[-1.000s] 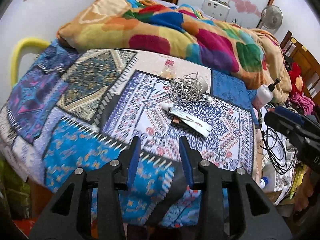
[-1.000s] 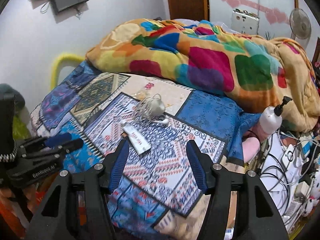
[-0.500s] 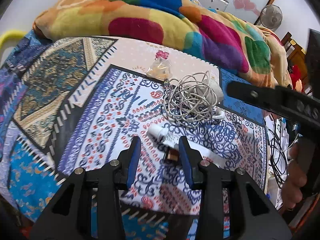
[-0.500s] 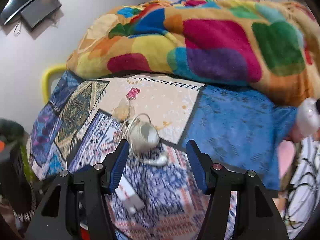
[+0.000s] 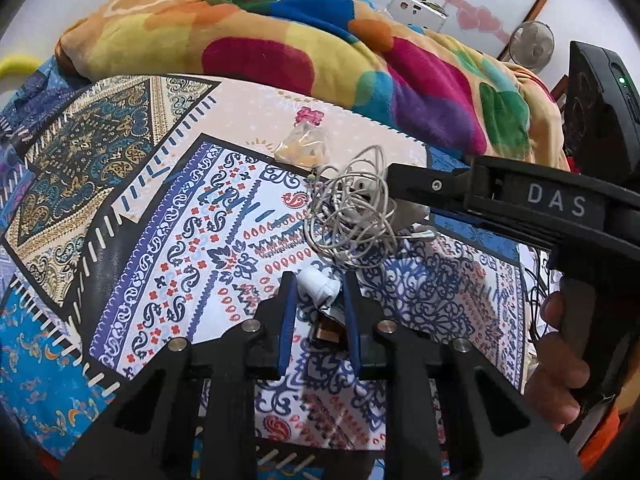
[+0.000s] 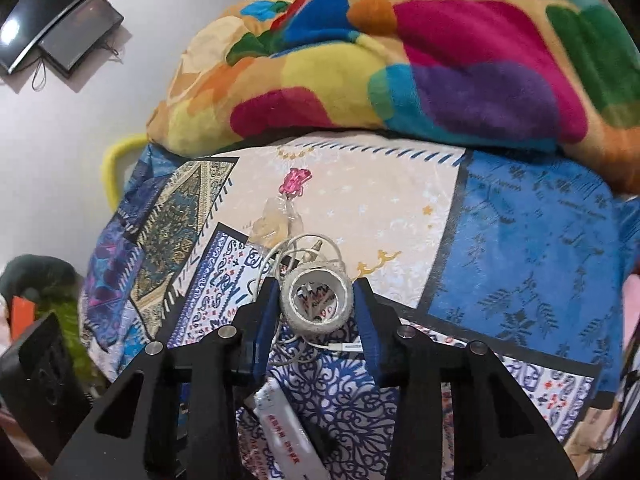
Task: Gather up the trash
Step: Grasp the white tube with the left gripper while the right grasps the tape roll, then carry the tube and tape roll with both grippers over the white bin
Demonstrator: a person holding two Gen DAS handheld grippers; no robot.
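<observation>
1. You held both grippers angled steeply down over the patchwork bedsheet [image 5: 132, 216], side by side above the clutter in its middle.
2. Your left gripper [image 5: 319, 294] had just been closing. Its blue pads flanked the white cap end of a tube [image 5: 318, 285] lying on the sheet; whether both pads pressed it I could not tell.
3. In the left wrist view, your right hand [image 5: 560, 364] gripped its black handle at the right edge, with the tool reaching in over the tangled white cable [image 5: 352, 216].
4. Your right gripper [image 6: 316, 300] had also just been closing. Its pads sat against the two sides of a white tape roll [image 6: 318, 300], which stood on edge on the cable.
5. A small clear bag [image 6: 276, 224] with a pink tie lay just beyond, and the colourful blanket [image 6: 440, 60] was heaped behind.
</observation>
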